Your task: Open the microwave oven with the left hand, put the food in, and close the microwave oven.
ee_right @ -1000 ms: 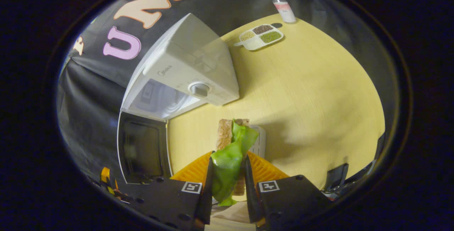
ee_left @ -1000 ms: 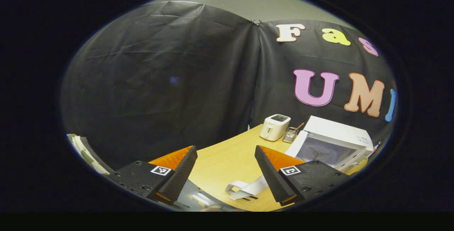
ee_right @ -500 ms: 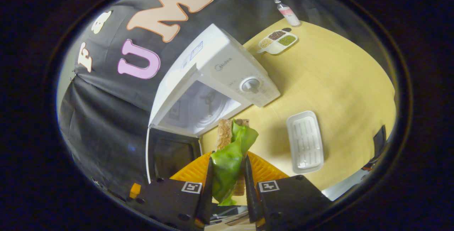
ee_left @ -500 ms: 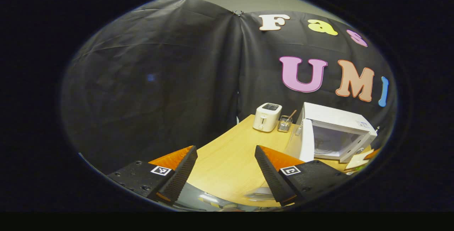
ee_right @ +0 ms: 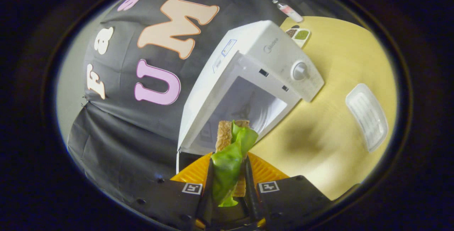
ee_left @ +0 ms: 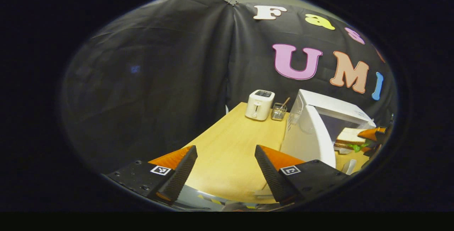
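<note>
The white microwave [ee_right: 269, 53] stands on the wooden table with its door [ee_left: 308, 135] swung open, its bare cavity [ee_right: 244, 110] facing me. My right gripper [ee_right: 228, 169] is shut on a sandwich [ee_right: 230, 153] of brown bread and green lettuce, held just in front of the cavity mouth. In the left gripper view the same sandwich [ee_left: 349, 139] hangs at the microwave's opening [ee_left: 340, 124], behind the door. My left gripper [ee_left: 225, 160] stands open over the table's near part, apart from the door, with nothing between its fingers.
A white toaster [ee_left: 259, 104] and a small holder with utensils [ee_left: 279, 111] stand at the table's back left. An empty white tray [ee_right: 367, 115] lies right of the microwave. A divided dish of grains [ee_right: 297, 33] and a bottle [ee_right: 288, 10] sit behind it.
My right gripper has carried the sandwich up to the microwave's open cavity. The left gripper view has swung so that the open door and the sandwich come into sight.
</note>
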A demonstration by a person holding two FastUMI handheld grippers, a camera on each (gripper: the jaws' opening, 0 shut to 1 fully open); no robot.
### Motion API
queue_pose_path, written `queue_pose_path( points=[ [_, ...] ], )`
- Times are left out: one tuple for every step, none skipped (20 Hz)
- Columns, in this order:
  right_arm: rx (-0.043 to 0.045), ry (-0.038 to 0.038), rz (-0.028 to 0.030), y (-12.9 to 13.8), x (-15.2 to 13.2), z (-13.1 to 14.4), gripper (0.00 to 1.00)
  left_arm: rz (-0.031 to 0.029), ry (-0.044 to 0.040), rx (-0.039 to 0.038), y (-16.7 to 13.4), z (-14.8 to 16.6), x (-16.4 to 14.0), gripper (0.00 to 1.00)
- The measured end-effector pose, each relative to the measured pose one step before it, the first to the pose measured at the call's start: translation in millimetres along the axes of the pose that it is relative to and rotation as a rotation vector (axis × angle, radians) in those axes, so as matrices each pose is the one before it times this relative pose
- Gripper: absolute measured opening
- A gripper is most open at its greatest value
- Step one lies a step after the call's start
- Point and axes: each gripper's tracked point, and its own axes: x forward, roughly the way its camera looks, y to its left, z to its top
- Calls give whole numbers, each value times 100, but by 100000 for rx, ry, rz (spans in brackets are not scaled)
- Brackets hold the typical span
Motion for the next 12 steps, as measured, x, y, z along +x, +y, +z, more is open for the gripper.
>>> queue_pose_path(
  points=[
    [729, -464, -643, 197, 1296, -246, 43, -60, 847, 261, 401, -227, 346, 95],
    [56, -1612, -1101, 15, 1128, 56, 43, 286, 935, 512, 471, -172, 330, 96],
    [-408, -2117, -1926, -182, 1278, 193, 42, 573, 817, 810, 470, -259, 321, 96],
    [-1037, -2364, -1697, -128, 1321, 155, 43, 1009, 697, 1015, 538, -105, 237, 96],
    [-1213, -2401, -1761, -264, 1425, 223, 43, 889, 359, 674, 556, -121, 321, 96],
    [-456, -2114, -1456, -179, 1070, 194, 43, 721, 818, 454, 530, -99, 141, 96],
    [274, -1716, -1248, -143, 1184, 164, 43, 562, 1035, 238, 406, -189, 232, 96],
    [748, -2273, -801, -1, 982, 200, 43, 641, 684, 447, 431, -92, 175, 96],
    [459, -2401, -602, 10, 1108, 288, 43, 644, 730, 728, 521, -234, 61, 96],
    [108, -2232, -946, -79, 982, 164, 43, 636, 822, 981, 432, -223, 88, 96],
    [-351, -1583, -1908, -185, 924, 54, 43, 603, 906, 708, 360, -253, 85, 96],
    [-1093, -1382, -1436, -165, 831, 7, 43, 280, 622, 111, 159, -227, 126, 96]
  ],
)
